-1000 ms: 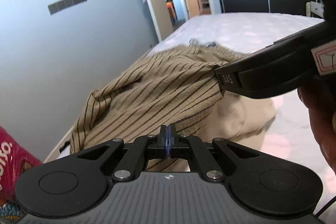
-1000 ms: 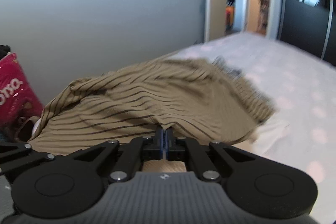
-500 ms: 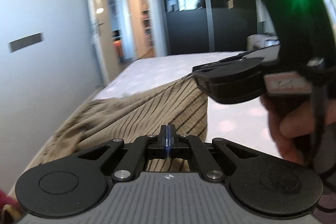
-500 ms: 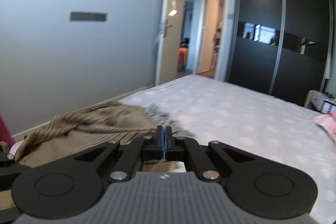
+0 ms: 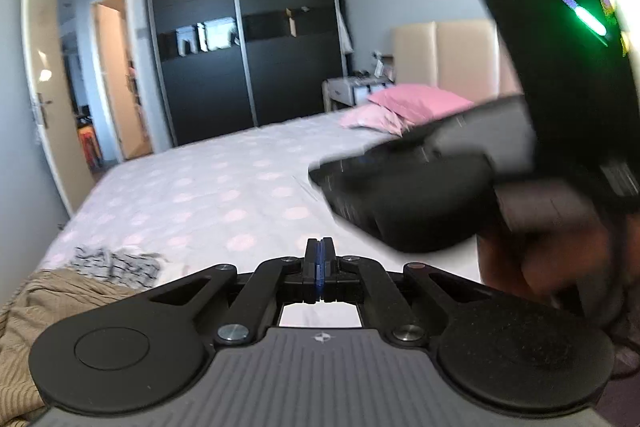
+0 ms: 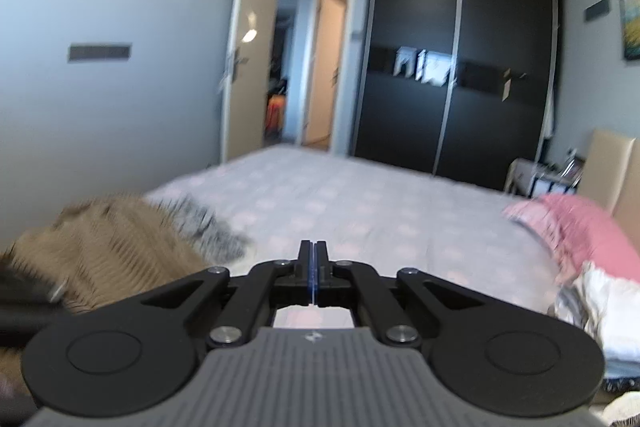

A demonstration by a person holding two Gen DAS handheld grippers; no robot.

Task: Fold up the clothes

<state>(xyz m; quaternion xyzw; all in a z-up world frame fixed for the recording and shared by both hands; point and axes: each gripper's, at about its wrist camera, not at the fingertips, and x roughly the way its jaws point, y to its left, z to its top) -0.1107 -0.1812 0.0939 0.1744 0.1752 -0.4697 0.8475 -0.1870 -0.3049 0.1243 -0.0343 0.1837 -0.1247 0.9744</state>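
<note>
"Tan striped top (image 5: 44,311), where's it at?"

"Crumpled on the bed (image 5: 200,195), far-left edge, w/ a grey striped piece (image 5: 116,263) touching it on the far side. Neither gripper's on it."

"Left gripper (image 5: 319,259)?"

"Fingers pressed together, nothing btwn them, above bare sheet."

"Right gripper (image 6: 312,255)?"

"Jaws are opening, just a sliver of gap, nothing in it. Also over bare sheet, pointing twd the dark wardrobe (image 6: 456,67). Tan top is off to its left, blurred."

"Other stuff?"

"Pink pillow (image 6: 592,231) at the right, white laundry (image 6: 600,307) bunched just below it."
</note>
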